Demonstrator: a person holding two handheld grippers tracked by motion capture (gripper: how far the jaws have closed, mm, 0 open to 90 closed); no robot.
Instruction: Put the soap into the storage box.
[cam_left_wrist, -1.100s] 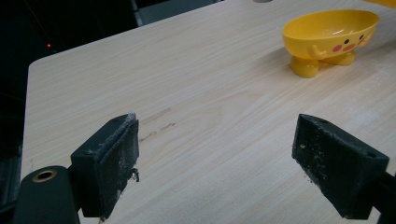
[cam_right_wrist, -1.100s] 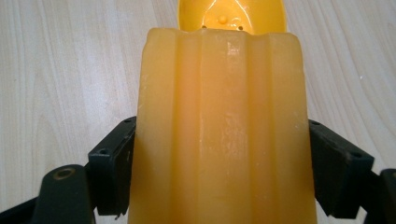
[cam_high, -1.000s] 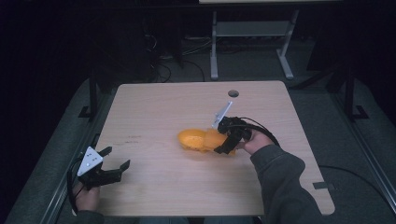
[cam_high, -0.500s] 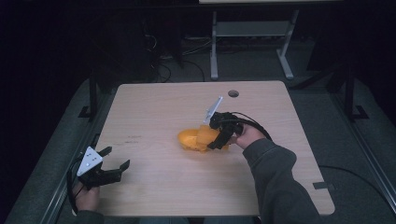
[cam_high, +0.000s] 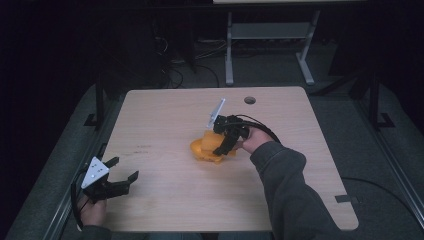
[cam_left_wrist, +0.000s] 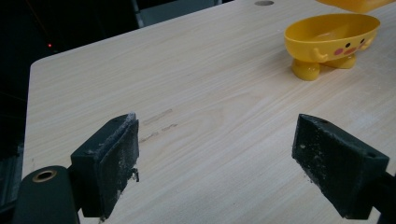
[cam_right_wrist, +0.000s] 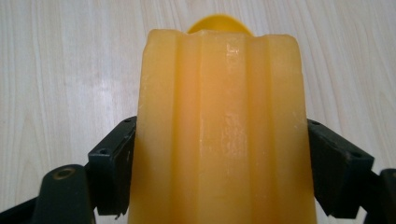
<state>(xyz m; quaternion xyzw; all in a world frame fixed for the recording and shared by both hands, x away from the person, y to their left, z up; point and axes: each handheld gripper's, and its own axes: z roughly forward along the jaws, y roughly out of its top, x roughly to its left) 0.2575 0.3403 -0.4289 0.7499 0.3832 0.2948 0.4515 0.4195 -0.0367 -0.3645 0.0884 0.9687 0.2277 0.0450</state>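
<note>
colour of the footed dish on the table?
Yellow dish, with pink cheek dots and a small face on its side; clearest in the left gripper view.

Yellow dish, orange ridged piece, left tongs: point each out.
yellow dish (cam_left_wrist: 327, 35), left gripper view, on its front wall.
orange ridged piece (cam_right_wrist: 219, 135), right gripper view, on its ridged face.
left tongs (cam_high: 123, 171), high view, midway between the open tips.

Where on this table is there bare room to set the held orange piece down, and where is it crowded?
Bare wood lies along the far edge beside the cable hole, down the right side of the table, and between the open left gripper and the yellow dish. It is crowded only mid-table, where the right gripper holds the orange piece over that dish.
</note>
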